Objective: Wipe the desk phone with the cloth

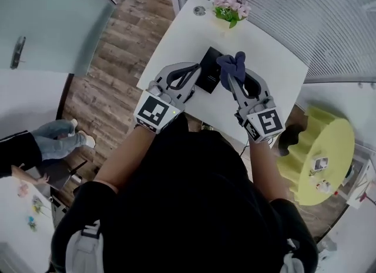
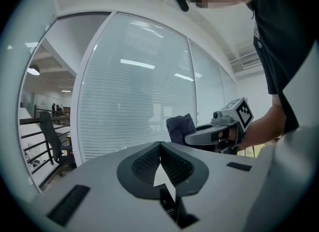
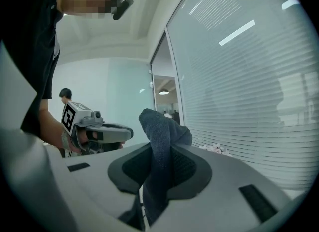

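Note:
The black desk phone lies on the white table, below both grippers. My right gripper is shut on a dark blue cloth, which bunches up above the jaws and hangs over the phone's right side. My left gripper is held just left of the phone with its jaws closed together and nothing between them. Both grippers are raised and point level at the blinds. Each shows in the other's view: the right gripper with the cloth, and the left gripper. The phone is hidden in both gripper views.
A pot of pink flowers stands at the table's far edge. A glass wall with blinds runs behind the table. A yellow wavy-edged stool stands to the right. A person's legs in jeans show at the left.

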`<state>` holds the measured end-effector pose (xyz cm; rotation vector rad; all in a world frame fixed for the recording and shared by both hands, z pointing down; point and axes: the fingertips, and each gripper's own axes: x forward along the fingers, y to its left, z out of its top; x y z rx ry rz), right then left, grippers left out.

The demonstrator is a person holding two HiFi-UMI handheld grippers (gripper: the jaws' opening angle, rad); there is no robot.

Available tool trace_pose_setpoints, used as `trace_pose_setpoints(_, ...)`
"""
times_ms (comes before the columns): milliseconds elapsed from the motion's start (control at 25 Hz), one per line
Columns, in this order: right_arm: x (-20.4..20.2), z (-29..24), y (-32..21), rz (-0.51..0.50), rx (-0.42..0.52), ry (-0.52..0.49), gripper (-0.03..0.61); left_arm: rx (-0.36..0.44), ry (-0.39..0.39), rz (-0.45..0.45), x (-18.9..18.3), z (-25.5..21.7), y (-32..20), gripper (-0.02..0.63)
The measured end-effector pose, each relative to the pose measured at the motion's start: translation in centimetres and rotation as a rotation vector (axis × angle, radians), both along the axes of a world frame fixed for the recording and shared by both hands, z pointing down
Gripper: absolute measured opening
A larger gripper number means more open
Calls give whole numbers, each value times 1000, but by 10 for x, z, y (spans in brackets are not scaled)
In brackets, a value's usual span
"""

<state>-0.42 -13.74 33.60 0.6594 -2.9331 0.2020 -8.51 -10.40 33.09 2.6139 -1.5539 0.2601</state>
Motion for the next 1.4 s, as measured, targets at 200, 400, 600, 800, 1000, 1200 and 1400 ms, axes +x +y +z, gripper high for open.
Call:
trace_pose_setpoints(200, -7, 22, -27, 164, -10, 61, 91, -39, 10, 140, -16, 22, -33, 11)
trace_pose_setpoints(400, -10, 53, -47, 297, -15, 157, 91, -75, 10, 257, -21, 48, -61, 11)
trace_pose_setpoints(600, -12, 93, -65, 367, -13, 262, 91, -126, 1, 320, -20, 92, -82, 11)
trace_pose_setpoints(800, -15, 128, -84, 396, -1, 349, 91, -165, -13, 341, -15, 124, -101, 11)
trace_pose_setpoints(1000, -17, 166, -101, 406, 15, 432, 91, -205, -31, 328, -13, 157, -114, 11)
trace_pose_setpoints(1200, -18, 200, -115, 395, 31, 513, 91, -236, -22, 308, -11, 180, -124, 11)
trace_pose_setpoints(1400, -22, 230, -117, 368, 10, 563, 91, -260, -17, 296, -10, 195, -130, 11)
